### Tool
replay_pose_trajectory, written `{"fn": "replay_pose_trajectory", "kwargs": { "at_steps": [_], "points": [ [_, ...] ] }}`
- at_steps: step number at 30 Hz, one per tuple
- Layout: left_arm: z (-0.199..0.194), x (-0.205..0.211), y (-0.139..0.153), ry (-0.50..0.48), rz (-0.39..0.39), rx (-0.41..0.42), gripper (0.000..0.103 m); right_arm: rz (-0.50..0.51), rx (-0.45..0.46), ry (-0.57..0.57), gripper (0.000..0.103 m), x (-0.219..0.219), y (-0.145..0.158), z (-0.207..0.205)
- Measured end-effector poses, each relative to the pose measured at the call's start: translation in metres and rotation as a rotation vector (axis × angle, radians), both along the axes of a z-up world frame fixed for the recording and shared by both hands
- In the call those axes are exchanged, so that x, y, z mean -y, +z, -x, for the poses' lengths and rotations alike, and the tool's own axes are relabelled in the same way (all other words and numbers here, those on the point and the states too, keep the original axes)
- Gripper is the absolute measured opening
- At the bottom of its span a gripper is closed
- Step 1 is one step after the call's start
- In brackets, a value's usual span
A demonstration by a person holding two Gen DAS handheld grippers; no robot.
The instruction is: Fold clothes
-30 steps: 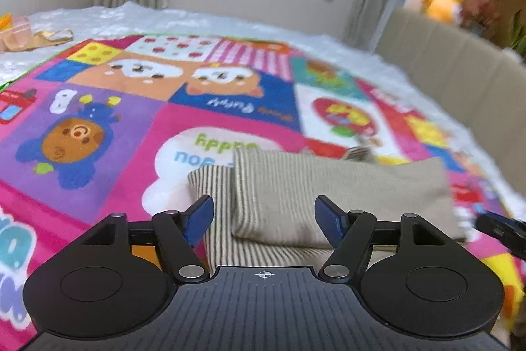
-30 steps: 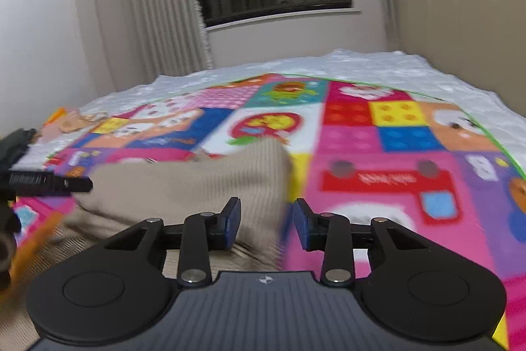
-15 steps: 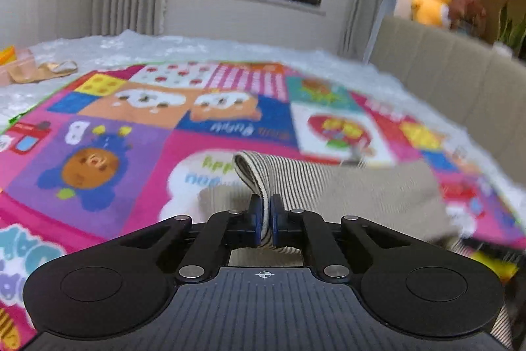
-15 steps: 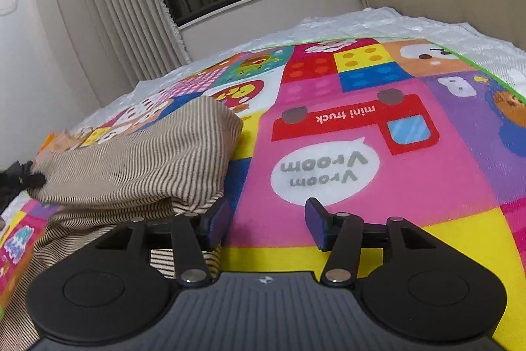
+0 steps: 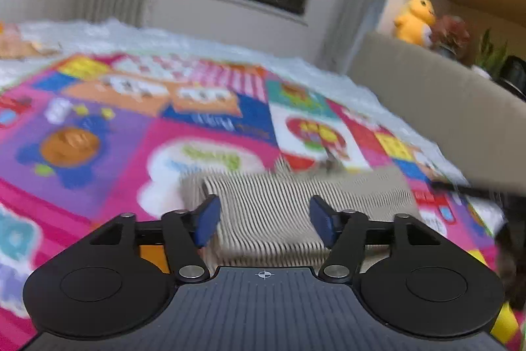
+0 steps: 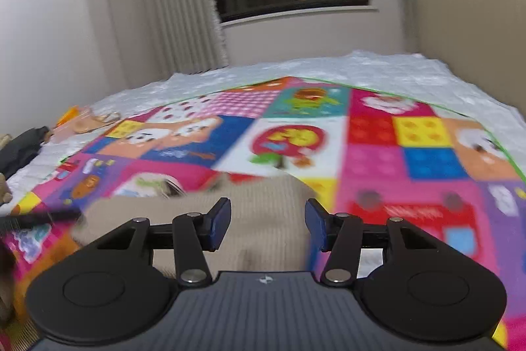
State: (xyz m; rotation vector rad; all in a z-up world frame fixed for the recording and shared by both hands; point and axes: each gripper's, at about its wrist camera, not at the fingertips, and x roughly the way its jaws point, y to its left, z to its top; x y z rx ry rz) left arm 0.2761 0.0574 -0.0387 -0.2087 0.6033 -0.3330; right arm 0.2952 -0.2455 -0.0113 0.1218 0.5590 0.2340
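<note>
Directly ahead of both grippers, the striped garment (image 5: 296, 203) is seen lying folded on the play mat (image 5: 98, 153), its long axis running crosswise; left gripper (image 5: 263, 216) and right gripper (image 6: 266, 224) are spread wide, holding nothing, about equally near.

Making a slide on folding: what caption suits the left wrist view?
Open left claw above folded striped garment on colourful play mat.

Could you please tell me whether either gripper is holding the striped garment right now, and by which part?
Nothing is held. The left gripper and right gripper are both open above the folded striped garment.
</note>
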Motion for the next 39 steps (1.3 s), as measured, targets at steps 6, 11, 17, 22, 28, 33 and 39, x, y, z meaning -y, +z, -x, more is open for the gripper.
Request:
{"fn": "replay_pose_trajectory", "kwargs": {
  "at_steps": [6,11,17,22,28,33,39],
  "points": [
    [-0.017,-0.019,-0.047,0.026,0.112,-0.087,0.076,0.055,-0.108,0.058,0.045,-0.056,-0.009,-0.071],
    [-0.016,-0.028,-0.050,0.021,0.167,-0.077,0.076,0.132,-0.201,0.017,0.043,-0.088,-0.048,-0.124],
    [-0.017,-0.040,-0.054,0.016,0.261,-0.092,0.082,0.158,-0.174,0.060,0.007,-0.096,-0.060,-0.120],
    [0.004,-0.065,-0.033,0.082,0.303,-0.085,0.097,0.065,-0.050,0.121,0.004,-0.081,-0.002,-0.064],
    [0.038,-0.088,0.014,0.088,0.298,-0.032,0.101,-0.022,0.030,0.195,0.004,-0.053,0.044,0.025],
    [0.053,-0.084,0.038,0.076,0.266,-0.008,0.102,-0.100,-0.007,0.231,0.004,-0.030,0.039,0.090],
    [0.065,-0.063,0.056,0.005,0.233,0.004,0.102,-0.077,-0.085,0.262,0.004,-0.019,0.014,0.142]
  ]
}}
